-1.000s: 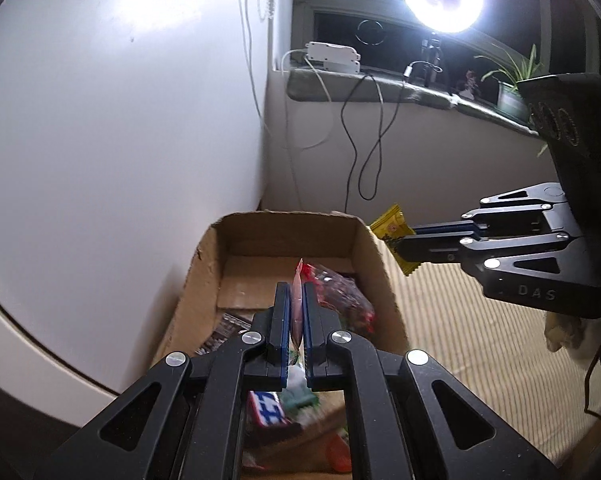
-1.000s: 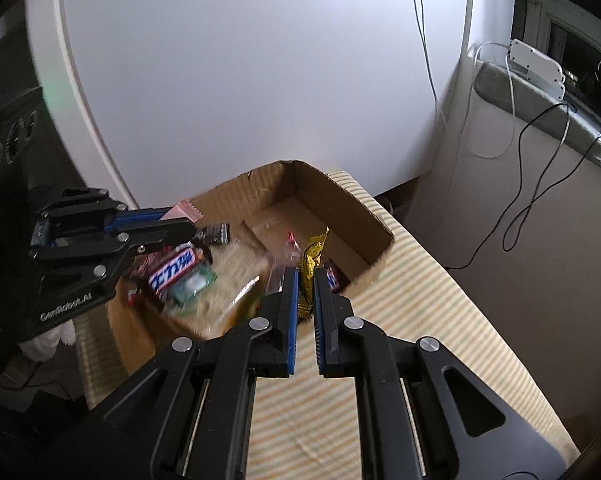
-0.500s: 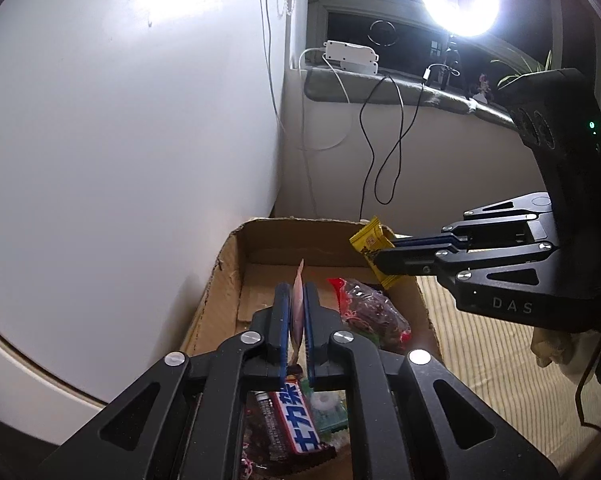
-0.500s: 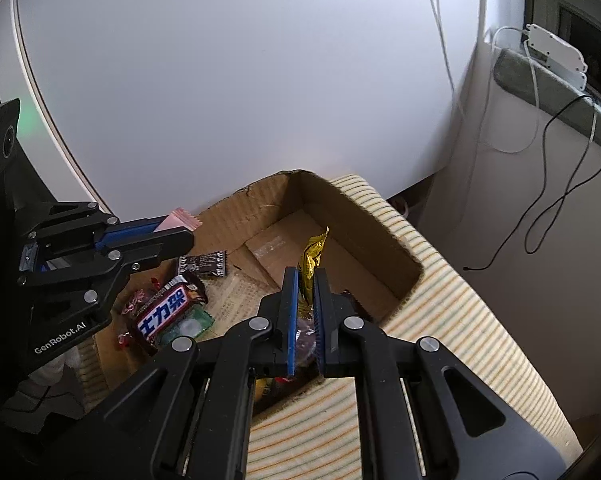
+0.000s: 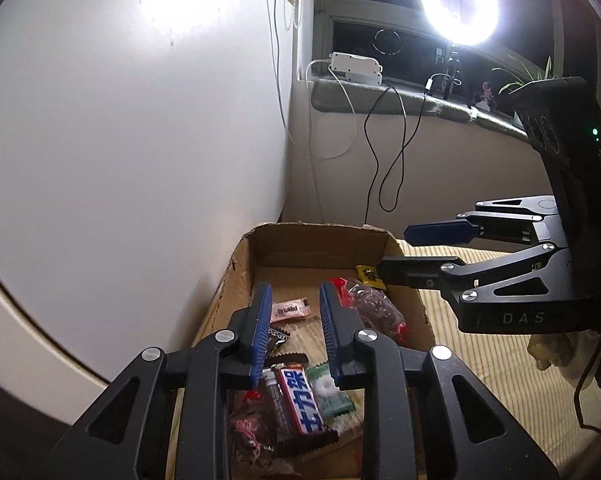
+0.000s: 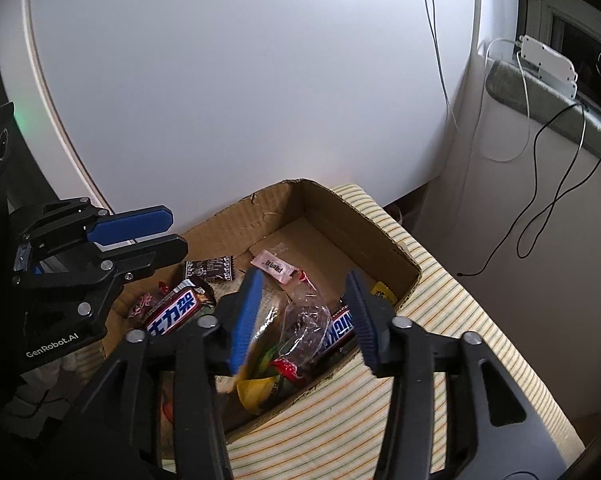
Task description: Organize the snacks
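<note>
A white wall (image 5: 132,128) and a grey sill with a ring light (image 5: 458,10) stand behind the striped cloth (image 6: 452,320) where we work. On that cloth sits the box (image 6: 384,236), plain corrugated cardboard with a torn rim, set against the wall.

In it we count two bars in glossy brown wrappers with blue and white lettering (image 6: 174,310) (image 6: 340,326). There is one small pink sachet (image 6: 274,266), flat on the box floor, one dark patterned packet (image 6: 210,268), one clear crinkled bag of dark pieces (image 5: 374,306) and one green and white packet (image 5: 328,394). One yellow packet (image 5: 368,274) lies in the far right corner.

The left hand-held gripper (image 5: 294,328) hangs over the box, its ribbed blue pads (image 5: 260,332) narrowly apart and opening, nothing between them. The right hand-held gripper (image 6: 300,316) stands wider over the box's right side, also opening, gripping nothing.

Two cables, one black (image 5: 384,160) and one white (image 5: 332,136), hang below the sill.
</note>
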Available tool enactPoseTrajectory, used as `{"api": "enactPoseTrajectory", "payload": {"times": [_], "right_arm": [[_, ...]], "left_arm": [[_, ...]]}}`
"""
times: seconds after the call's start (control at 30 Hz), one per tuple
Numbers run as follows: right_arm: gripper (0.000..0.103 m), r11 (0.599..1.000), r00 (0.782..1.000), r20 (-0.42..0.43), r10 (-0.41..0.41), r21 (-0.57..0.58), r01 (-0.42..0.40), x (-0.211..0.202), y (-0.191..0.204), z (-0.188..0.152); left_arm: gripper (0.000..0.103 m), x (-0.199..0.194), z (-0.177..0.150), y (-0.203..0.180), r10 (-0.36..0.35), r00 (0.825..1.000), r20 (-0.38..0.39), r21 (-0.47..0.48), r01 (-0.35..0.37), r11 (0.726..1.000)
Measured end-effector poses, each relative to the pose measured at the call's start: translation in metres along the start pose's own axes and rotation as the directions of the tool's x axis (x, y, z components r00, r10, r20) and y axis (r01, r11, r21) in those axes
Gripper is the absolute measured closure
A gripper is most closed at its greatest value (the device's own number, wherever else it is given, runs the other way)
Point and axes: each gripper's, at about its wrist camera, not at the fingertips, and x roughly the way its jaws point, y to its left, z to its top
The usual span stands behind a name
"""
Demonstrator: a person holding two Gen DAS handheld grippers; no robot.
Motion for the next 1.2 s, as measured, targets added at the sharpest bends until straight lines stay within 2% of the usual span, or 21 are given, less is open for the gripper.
{"api": "enactPoseTrajectory", "payload": {"times": [0.07,0.13,0.17,0.3,0.43,0.63,0.83,1.2], "right_arm": [[0.052,1.0,1.0,0.011,0.001,0.003,-0.001,-0.006,0.003,-0.001],[0.047,1.0,1.0,0.021,0.003,0.006,-0.003,-0.014,0.006,-0.004],[0.042,1.0,1.0,0.028,-0.001,0.006,0.0,-0.017,0.007,-0.005],[0.031,1.0,0.999,0.051,-0.014,0.009,0.014,-0.034,0.016,-0.015],[0.017,0.999,0.996,0.084,-0.036,0.011,0.035,-0.053,0.026,-0.027],[0.006,0.996,0.989,0.122,-0.081,0.051,0.076,-0.078,0.033,-0.048],[0.002,0.987,0.977,0.138,-0.162,0.049,0.156,-0.096,0.041,-0.069],[0.002,0.979,0.972,0.129,-0.194,0.094,0.183,-0.11,0.039,-0.097]], "left_arm": [[0.079,-0.006,-0.002,-0.001,0.002,1.0,0.008,0.002,-0.002,1.0],[0.063,-0.013,-0.003,-0.002,0.007,1.0,0.017,0.001,-0.007,1.0],[0.06,-0.016,-0.005,-0.002,0.011,1.0,0.024,0.0,-0.011,1.0],[0.056,-0.03,-0.013,-0.004,0.02,0.999,0.034,-0.001,-0.02,1.0],[0.039,-0.044,-0.023,-0.006,0.029,0.998,0.047,-0.012,-0.028,1.0],[0.026,-0.065,-0.036,-0.011,0.05,0.997,0.062,-0.023,-0.049,0.999],[0.023,-0.076,-0.046,-0.015,0.079,0.995,0.061,-0.029,-0.078,0.997],[0.02,-0.083,-0.059,-0.02,0.1,0.994,0.047,-0.054,-0.097,0.994]]}}
